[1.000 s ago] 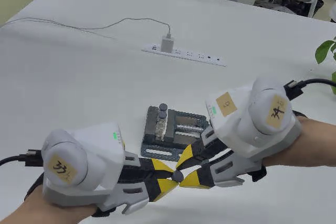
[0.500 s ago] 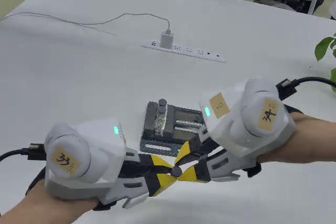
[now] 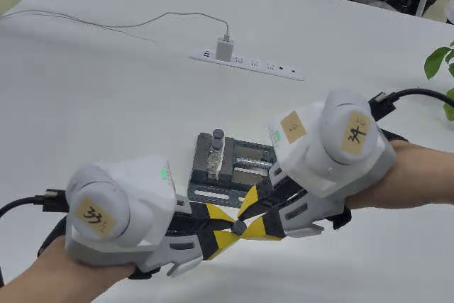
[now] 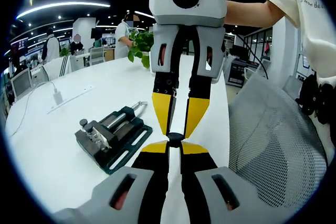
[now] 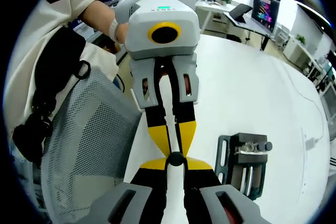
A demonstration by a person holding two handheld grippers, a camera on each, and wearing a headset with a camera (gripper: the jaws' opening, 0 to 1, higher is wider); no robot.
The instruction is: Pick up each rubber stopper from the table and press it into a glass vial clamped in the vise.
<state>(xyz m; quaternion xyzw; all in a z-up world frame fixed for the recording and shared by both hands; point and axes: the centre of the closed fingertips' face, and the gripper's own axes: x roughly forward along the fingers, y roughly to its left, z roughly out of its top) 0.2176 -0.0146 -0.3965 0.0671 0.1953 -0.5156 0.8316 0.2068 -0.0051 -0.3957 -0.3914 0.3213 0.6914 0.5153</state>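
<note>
Fingers of both grippers are meeting tip to tip on the near side of the vise (image 3: 213, 193), close to the counter's (image 3: 85, 104) front edge. I am holding the left gripper (image 3: 231, 232) and the right gripper (image 3: 247, 222) nose to nose. Each yellow-tipped pair is clenching on the same small dark rubber stopper (image 3: 240, 227), which is sitting pinched between them. In the left gripper view that stopper is showing as a dark knob where the four tips converge. Beyond it, the vise is clamping an upright glass vial (image 3: 214, 162), which is already carrying a fitted stopper (image 3: 218, 134) on top. Farther back, a power strip (image 3: 248, 67) is lying on the counter with a white charger (image 3: 225, 49) plugged in.
</note>
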